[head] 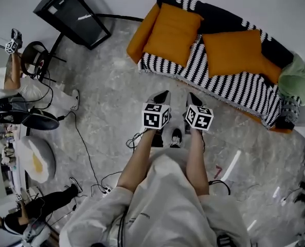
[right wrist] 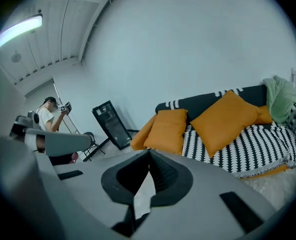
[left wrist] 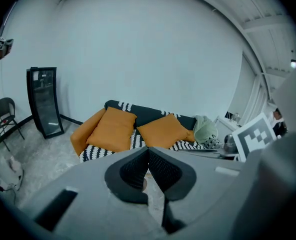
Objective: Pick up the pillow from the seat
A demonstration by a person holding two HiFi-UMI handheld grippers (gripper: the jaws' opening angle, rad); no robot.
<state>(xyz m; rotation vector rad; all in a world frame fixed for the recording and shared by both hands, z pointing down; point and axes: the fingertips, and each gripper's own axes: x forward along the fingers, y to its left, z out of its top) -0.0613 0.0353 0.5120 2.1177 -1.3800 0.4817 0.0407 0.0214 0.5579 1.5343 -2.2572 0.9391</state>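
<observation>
- Pillows on the seat, by my count: two, both orange, square, plump, in plain cloth. The left pillow (head: 173, 33) leans on the backrest by the orange arm. The right pillow (head: 232, 50) sits beside it, turned on a corner.
- Holding them is one sofa (head: 141, 35) with orange upholstery. Its seat carries both pillows, one throw and one green cloth.
- I note the throw (head: 229, 86) is a black-and-white zigzag knit, draped over the seat and down the front edge.
- At the sofa's right end the green cloth (head: 295, 78) lies soft and bundled.
- Tools, two: I read the left gripper (head: 164, 94) as closed, its ribbed dark pads meeting at the tips with nothing between them.
- Likewise the right gripper (head: 192, 96) has its jaws pressed together and is empty. Both tools hang side by side over the floor (head: 106, 86), short of the sofa.
- That floor is grey, marbled and glossy.
- One black cabinet (head: 72, 15), glass-fronted, stands left of the sofa.
</observation>
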